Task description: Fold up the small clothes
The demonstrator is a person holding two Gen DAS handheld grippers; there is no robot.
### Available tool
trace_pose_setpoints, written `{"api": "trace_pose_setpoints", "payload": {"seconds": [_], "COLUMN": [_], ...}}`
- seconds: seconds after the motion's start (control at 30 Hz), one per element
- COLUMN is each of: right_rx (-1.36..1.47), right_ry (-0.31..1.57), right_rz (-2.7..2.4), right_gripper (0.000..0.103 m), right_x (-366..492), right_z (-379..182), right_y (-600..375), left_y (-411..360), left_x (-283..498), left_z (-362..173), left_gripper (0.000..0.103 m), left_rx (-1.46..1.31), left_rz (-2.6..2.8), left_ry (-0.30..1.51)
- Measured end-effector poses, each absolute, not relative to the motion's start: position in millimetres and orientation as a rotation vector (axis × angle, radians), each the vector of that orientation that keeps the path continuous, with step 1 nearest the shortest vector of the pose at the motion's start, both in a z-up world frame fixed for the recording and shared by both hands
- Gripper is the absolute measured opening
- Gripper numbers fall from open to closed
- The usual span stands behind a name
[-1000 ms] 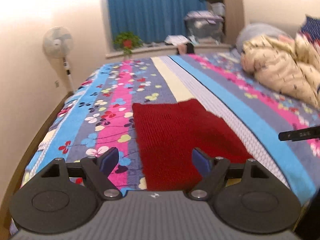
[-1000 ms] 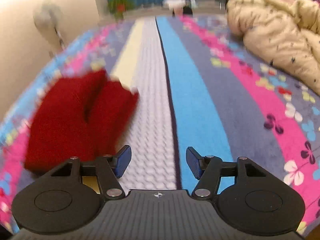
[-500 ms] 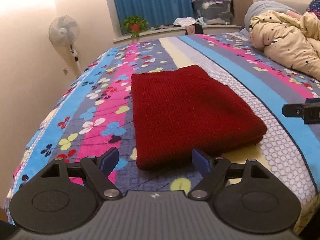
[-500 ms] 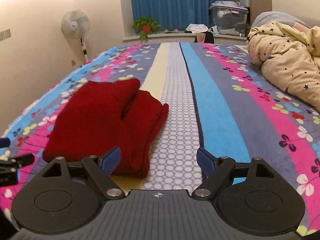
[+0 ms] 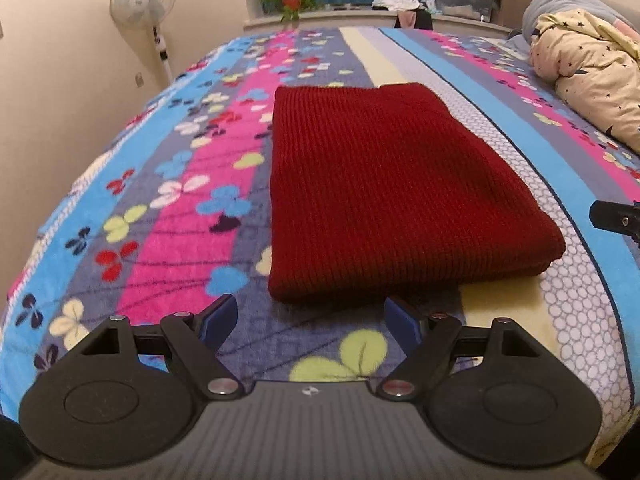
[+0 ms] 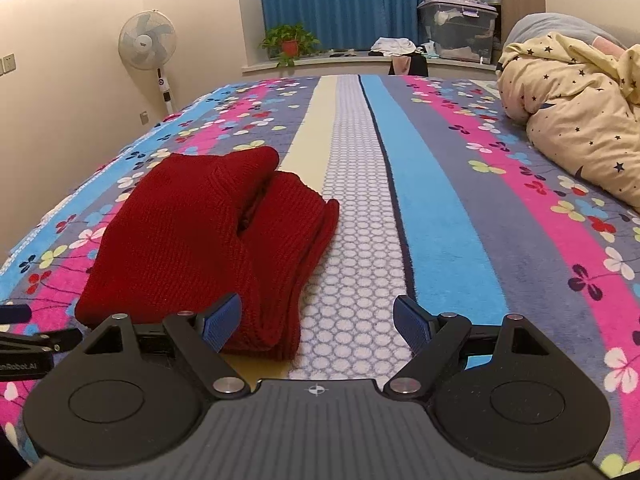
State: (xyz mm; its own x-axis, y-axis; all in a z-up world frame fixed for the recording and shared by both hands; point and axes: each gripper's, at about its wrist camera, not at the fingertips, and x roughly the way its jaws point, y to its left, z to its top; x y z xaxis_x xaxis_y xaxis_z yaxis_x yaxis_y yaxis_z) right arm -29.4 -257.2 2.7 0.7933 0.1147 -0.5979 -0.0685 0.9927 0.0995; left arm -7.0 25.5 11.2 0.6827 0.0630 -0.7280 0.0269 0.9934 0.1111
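Note:
A dark red knitted garment (image 5: 384,192) lies folded into a thick rectangle on the striped, flowered bedspread (image 5: 168,184). In the left wrist view my left gripper (image 5: 311,320) is open just short of the garment's near edge, nothing between its blue pads. From the right wrist view the same garment (image 6: 200,240) shows its layered right side. My right gripper (image 6: 318,322) is open beside the garment's near right corner; its left pad (image 6: 222,322) stands right at the fabric, and whether it touches I cannot tell. The right gripper's tip (image 5: 616,218) shows at the right edge of the left wrist view.
A cream star-patterned quilt (image 6: 576,120) is heaped at the right of the bed. A standing fan (image 6: 148,46) is by the left wall. A potted plant (image 6: 290,42) and a storage box (image 6: 460,28) stand at the window ledge before blue curtains.
My left gripper has sunk towards the bed and tilted further down, so the garment fills more of its view. The right gripper's jaws have opened wider and the garment has settled flat.

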Motion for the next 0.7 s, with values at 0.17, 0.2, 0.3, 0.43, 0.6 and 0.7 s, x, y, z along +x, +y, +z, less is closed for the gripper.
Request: {"api": "trace_pose_setpoints", "payload": {"seconds": [0.17, 0.2, 0.3, 0.43, 0.6, 0.7], "right_rx": [0.069, 0.067, 0.062, 0.057, 0.049, 0.041], "right_ry": [0.659, 0.659, 0.661, 0.663, 0.665, 0.665], "right_rz": [0.119, 0.122, 0.127, 0.133, 0.141, 0.147], "right_gripper": [0.084, 0.084, 0.084, 0.084, 0.084, 0.084], "right_x": [-29.2, -29.3, -29.6, -30.3, -30.0, -30.5], "right_z": [1.9, 2.0, 1.9, 2.2, 1.5, 1.8], "right_y": [-255.2, -254.4, -253.0, -251.3, -248.5, -246.4], "left_y": [24.5, 23.3, 22.3, 22.4, 24.4, 24.3], "left_x": [-6.8, -7.0, -7.4, -7.8, -6.9, -6.9], "left_z": [10.8, 10.6, 10.7, 11.8, 12.2, 12.2], "left_gripper": [0.085, 0.085, 0.085, 0.085, 0.085, 0.085], "left_rx": [0.111, 0.113, 0.112, 0.105, 0.098, 0.099], "left_rz": [0.026, 0.026, 0.022, 0.018, 0.019, 0.018], "left_ry": [0.821, 0.822, 0.823, 0.821, 0.822, 0.822]}}
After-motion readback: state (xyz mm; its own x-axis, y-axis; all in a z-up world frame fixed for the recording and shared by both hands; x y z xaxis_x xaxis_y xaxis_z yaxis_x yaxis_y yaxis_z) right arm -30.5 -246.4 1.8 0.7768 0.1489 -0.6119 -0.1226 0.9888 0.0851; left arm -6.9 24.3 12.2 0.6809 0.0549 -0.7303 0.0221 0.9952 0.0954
